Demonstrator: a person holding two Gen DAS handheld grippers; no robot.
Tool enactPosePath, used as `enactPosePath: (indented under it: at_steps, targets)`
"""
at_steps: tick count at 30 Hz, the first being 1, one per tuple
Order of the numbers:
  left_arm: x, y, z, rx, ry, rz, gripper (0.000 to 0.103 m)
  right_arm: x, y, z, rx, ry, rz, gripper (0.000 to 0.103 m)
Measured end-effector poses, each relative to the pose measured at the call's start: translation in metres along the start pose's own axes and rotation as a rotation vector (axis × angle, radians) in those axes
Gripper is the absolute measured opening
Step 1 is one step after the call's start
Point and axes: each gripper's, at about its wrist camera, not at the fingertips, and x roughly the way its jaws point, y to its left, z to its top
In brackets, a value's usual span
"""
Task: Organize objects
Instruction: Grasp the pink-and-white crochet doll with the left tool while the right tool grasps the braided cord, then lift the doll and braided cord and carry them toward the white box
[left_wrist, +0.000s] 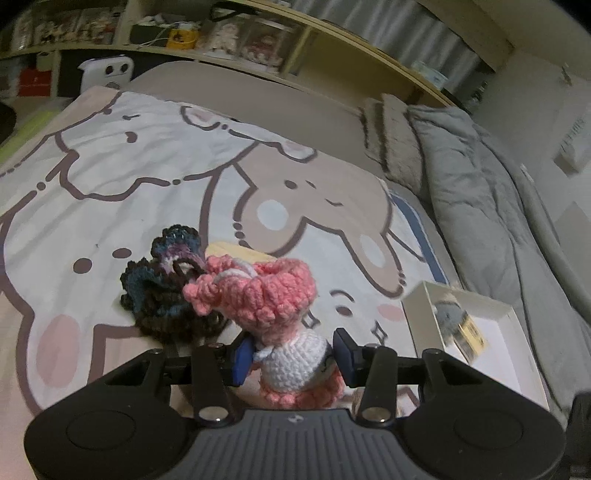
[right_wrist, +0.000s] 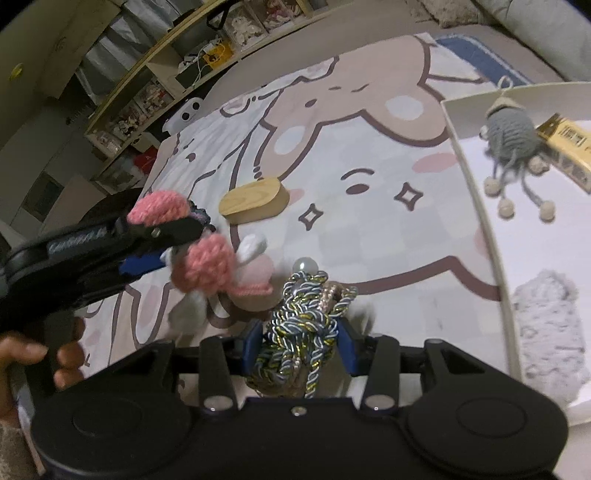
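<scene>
Pink-and-white crochet doll (left_wrist: 284, 317) is clamped in the nearly closed jaws of the left gripper (left_wrist: 293, 360), lifted above the bed (left_wrist: 110, 177). Braided cord bundle (right_wrist: 303, 332) is pinched by the right gripper (right_wrist: 301, 345), beside the white box (right_wrist: 476, 206).

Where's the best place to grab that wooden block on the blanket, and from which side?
Grip the wooden block across its two long flat sides, coming down from above. It lies flat on the blanket with rounded ends that would slip; the long sides are parallel, and nothing lies against them.
</scene>
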Motion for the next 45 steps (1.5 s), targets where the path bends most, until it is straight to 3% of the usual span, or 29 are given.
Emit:
enactPosePath:
  at_steps: [11, 16, 23, 32, 37, 45]
  targets:
    - [-0.034, -0.013, -0.032, 0.111, 0.142, -0.060, 0.047, -0.023, 0.008, -0.009, -0.077, -0.010, 0.043, 0.045]
    - [-0.024, -0.007, -0.048, 0.052, 0.201, -0.064, 0.047, -0.019, 0.020, -0.021, -0.150, 0.033, 0.075, 0.045]
    - [-0.013, 0.007, -0.052, -0.048, 0.210, -0.050, 0.043, -0.004, 0.035, -0.039, -0.195, 0.128, 0.135, 0.038]
    - [-0.010, 0.009, -0.054, 0.069, 0.228, 0.035, 0.043, -0.011, 0.036, -0.039, -0.270, 0.111, 0.019, 0.038]
    - [-0.001, -0.003, -0.059, 0.150, 0.258, 0.036, 0.043, -0.018, 0.036, -0.040, -0.374, 0.061, -0.116, 0.038]
    - [0.019, -0.002, -0.063, 0.180, 0.290, 0.072, 0.046, -0.007, 0.007, -0.040, -0.177, 0.145, -0.115, 0.042]
